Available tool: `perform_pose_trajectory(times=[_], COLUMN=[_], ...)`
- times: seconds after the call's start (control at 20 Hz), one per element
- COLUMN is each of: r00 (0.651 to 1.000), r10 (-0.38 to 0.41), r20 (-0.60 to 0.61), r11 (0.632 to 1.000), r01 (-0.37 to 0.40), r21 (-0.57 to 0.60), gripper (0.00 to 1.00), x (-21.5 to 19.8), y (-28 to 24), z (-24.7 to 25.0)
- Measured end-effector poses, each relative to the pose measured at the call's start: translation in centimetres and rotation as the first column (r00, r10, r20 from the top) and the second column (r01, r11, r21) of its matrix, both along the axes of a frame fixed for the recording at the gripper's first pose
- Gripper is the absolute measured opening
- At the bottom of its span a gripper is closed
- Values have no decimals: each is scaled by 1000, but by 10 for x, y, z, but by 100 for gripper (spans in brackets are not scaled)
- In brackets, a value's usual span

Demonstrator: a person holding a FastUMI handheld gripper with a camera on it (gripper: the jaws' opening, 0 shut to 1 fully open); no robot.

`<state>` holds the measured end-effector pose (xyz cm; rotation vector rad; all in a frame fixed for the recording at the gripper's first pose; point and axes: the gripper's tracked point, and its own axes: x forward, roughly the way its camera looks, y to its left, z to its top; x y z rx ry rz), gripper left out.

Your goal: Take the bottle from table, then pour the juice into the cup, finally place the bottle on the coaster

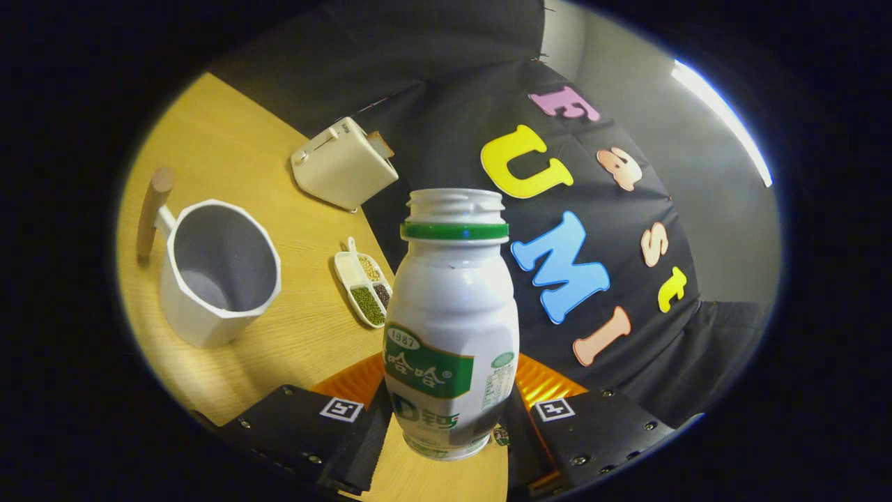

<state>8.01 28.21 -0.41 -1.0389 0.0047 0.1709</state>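
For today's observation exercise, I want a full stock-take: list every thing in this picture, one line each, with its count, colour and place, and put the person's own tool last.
bottle: one, white with a green neck ring and green label, cap off, upright between the tool's fingers.
cup: one, white, faceted, with a wooden handle, on the table beyond the fingers, well apart from the bottle.
toaster: one, cream, at the table's far edge by the booth wall, beyond the cup.
divided dish: one, white, holding green, dark and pale grains in separate compartments, on the table between the bottle and the toaster.
table: one, light wood.
tool: one, its two fingers on either side of the bottle's lower body, apparently pressing on it.
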Motion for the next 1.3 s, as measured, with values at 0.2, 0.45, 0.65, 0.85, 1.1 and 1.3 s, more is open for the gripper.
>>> perform_pose_trajectory(times=[0.2, 0.45, 0.65, 0.85, 1.1, 1.3], r00=[999, 992, 988, 978, 969, 956], r10=[0, 11, 24, 59, 87, 148], r20=[-52, -122, -155, -199, -233, -254], r11=[993, 966, 939, 897, 844, 773], r01=[6, 22, 31, 36, 53, 48], r21=[120, 259, 342, 440, 534, 633], gripper=[74, 74, 74, 74, 74, 74], x=[0, 0, -1, -4, -3, -6], y=[-7, -13, -16, -15, -17, -10], z=[-3, -8, -6, -8, -7, -5])
